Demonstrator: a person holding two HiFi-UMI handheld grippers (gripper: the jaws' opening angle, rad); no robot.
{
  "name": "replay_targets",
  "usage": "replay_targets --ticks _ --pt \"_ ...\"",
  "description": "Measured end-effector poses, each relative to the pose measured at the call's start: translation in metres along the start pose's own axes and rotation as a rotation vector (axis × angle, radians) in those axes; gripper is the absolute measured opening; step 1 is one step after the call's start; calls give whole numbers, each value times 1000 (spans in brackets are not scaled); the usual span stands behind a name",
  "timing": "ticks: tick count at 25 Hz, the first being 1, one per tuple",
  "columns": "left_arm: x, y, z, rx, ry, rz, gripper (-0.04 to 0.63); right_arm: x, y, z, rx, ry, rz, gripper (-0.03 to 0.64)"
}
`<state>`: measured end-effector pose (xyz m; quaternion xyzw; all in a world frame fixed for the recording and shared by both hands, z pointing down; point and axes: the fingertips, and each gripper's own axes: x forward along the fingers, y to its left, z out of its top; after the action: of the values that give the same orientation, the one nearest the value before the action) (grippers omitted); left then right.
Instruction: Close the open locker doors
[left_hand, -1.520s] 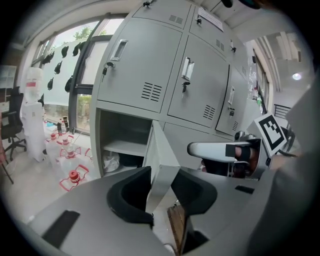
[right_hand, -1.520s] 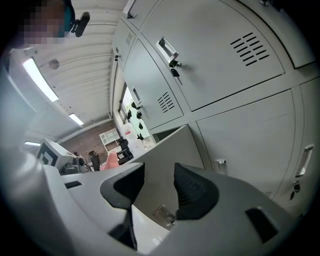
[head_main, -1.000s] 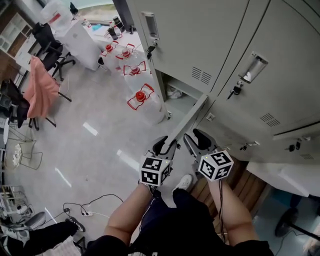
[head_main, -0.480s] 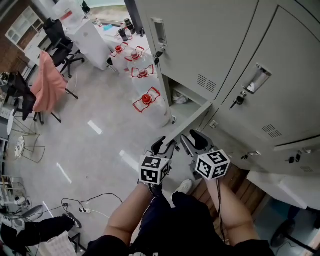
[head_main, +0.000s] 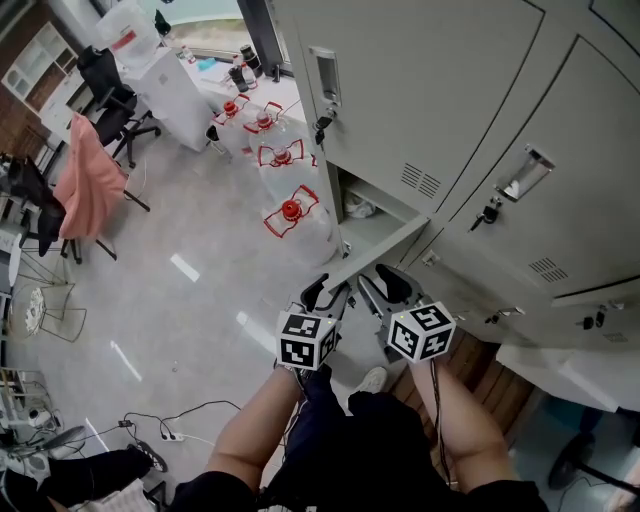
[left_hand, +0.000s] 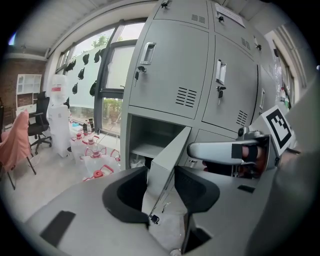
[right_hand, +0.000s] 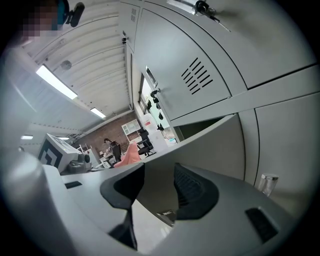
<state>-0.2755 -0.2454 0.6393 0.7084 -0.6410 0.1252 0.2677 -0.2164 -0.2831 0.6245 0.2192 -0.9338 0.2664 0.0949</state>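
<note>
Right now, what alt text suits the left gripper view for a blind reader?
The jaws of the left gripper have just been opening and straddle the edge of an open locker door without clamping it. Closed lockers fill the background; red-capped water jugs stand on the floor at left.

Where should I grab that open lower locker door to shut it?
Probably by the free outer edge of the open locker door, coming from the front: the thin panel stands edge-on toward you, so a gripper can straddle it.

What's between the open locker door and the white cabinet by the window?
A row of clear plastic water jugs with red caps; the head view shows them.
</note>
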Motion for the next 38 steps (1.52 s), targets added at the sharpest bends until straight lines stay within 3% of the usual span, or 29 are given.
replay_targets --ticks 14,23,34,38 --pt "34 59 32 32 9 -96 196 60 -10 11 49 -17 -114 170" --pt "68 93 58 105 17 -144 206 90 -22 28 79 -52 -185 170" --pt "106 112 83 96 8 -201 200 114 -44 41 113 -98 -262 169" --pt "112 115 93 77 -2 -212 167 119 -51 47 114 -110 -277 169"
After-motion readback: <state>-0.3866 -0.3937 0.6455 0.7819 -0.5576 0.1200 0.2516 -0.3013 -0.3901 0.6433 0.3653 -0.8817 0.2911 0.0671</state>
